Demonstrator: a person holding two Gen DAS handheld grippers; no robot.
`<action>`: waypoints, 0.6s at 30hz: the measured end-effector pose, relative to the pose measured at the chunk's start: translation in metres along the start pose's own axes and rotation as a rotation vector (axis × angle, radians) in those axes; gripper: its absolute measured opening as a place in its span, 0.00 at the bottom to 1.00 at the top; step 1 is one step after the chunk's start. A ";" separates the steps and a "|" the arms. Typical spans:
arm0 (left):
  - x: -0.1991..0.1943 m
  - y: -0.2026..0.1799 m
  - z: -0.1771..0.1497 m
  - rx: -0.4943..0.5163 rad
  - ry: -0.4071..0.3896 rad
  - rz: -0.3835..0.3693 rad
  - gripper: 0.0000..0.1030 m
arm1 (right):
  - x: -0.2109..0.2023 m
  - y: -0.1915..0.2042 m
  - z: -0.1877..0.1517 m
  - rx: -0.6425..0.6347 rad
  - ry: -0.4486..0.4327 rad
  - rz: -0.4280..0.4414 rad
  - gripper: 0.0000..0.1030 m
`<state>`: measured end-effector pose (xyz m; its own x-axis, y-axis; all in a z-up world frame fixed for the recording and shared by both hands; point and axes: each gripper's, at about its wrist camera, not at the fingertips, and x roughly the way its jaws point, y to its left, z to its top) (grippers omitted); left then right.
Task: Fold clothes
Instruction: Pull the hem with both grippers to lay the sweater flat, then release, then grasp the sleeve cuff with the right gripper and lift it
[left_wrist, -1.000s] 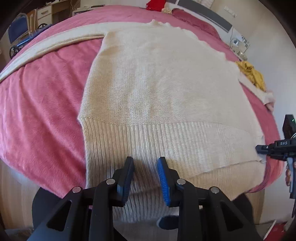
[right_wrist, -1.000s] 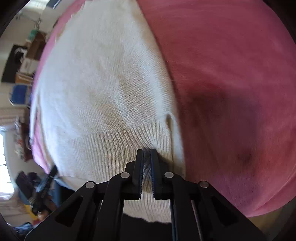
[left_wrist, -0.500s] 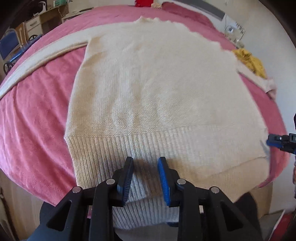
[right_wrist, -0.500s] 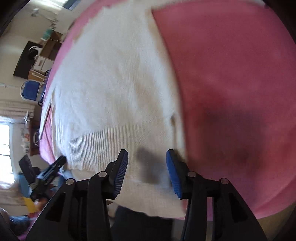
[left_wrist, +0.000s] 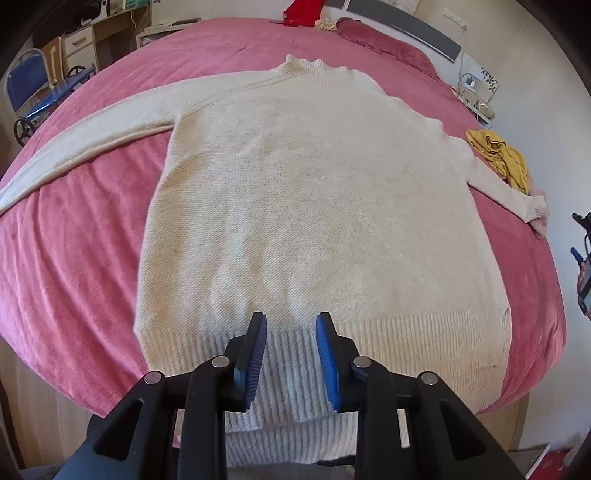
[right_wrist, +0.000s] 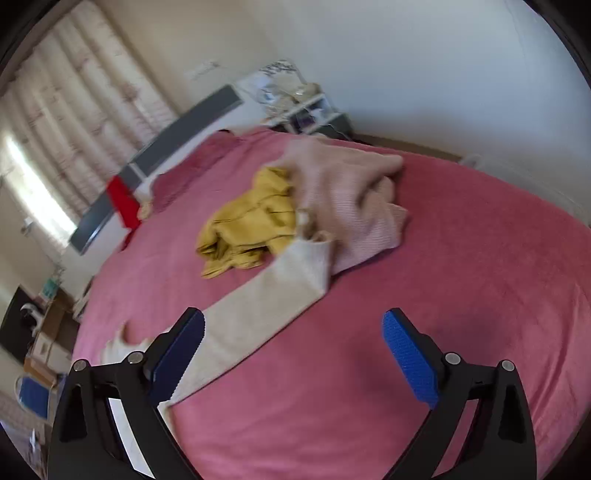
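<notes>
A cream knit sweater (left_wrist: 314, 206) lies flat, front up, on the pink bed (left_wrist: 74, 258), both sleeves spread out sideways. My left gripper (left_wrist: 291, 358) is open and empty, raised above the ribbed hem at the near edge. My right gripper (right_wrist: 293, 350) is wide open and empty, above the bed beside the sweater's right sleeve (right_wrist: 258, 310). The sleeve's cuff rests against a pink garment (right_wrist: 351, 199). Part of my right gripper shows at the right edge of the left wrist view (left_wrist: 583, 258).
A yellow garment (right_wrist: 247, 225) and the pink one lie in a heap near the bed's right side; the yellow one also shows in the left wrist view (left_wrist: 498, 158). A red cloth (left_wrist: 303, 11) lies by the headboard. A blue chair (left_wrist: 26, 85) and desk stand left.
My right gripper let go of the hem corner, opened wide and swung away to face the right sleeve. My left gripper drew back and up from the hem, still open.
</notes>
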<state>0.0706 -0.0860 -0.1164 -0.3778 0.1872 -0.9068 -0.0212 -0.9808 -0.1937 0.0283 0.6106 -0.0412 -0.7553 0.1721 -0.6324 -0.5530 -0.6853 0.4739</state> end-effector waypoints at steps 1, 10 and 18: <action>0.001 -0.001 0.002 -0.003 0.011 -0.001 0.27 | 0.017 0.005 0.008 0.013 0.022 0.008 0.96; 0.010 -0.013 0.020 0.003 0.027 0.008 0.27 | 0.064 0.047 0.027 -0.189 0.155 -0.026 1.00; 0.023 -0.020 0.022 0.005 0.063 0.003 0.27 | 0.098 0.039 0.031 -0.141 0.226 -0.024 0.90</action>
<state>0.0418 -0.0634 -0.1253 -0.3192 0.1875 -0.9289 -0.0245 -0.9815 -0.1896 -0.0785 0.6226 -0.0659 -0.6363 0.0383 -0.7705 -0.5034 -0.7775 0.3770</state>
